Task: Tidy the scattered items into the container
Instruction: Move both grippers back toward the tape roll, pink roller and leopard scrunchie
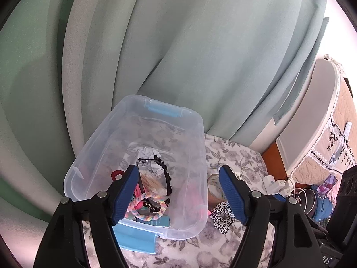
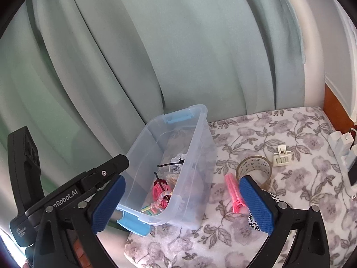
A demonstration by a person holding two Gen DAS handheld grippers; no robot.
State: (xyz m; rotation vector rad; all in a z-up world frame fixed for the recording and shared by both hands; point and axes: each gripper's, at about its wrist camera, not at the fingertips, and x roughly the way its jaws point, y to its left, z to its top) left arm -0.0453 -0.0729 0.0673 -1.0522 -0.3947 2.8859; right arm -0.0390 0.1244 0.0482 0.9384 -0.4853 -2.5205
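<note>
Left gripper (image 1: 178,197) jaws wide, nothing held, over near end of clear bin (image 1: 196,134). Right gripper (image 2: 181,205) jaws wide, nothing held, low beside bin's right wall. Bin sits on floral bed (image 2: 290,201), holds pastel scrunchie (image 1: 148,210) and black headband (image 1: 166,174). Only right view shows pink clip (image 2: 233,193) and white clip (image 2: 282,156) on bed. Leopard scrunchie (image 1: 223,216) and tape roll (image 2: 255,167) just right of bin. Curtain (image 1: 178,44) close behind bin; open bed to right.
</note>
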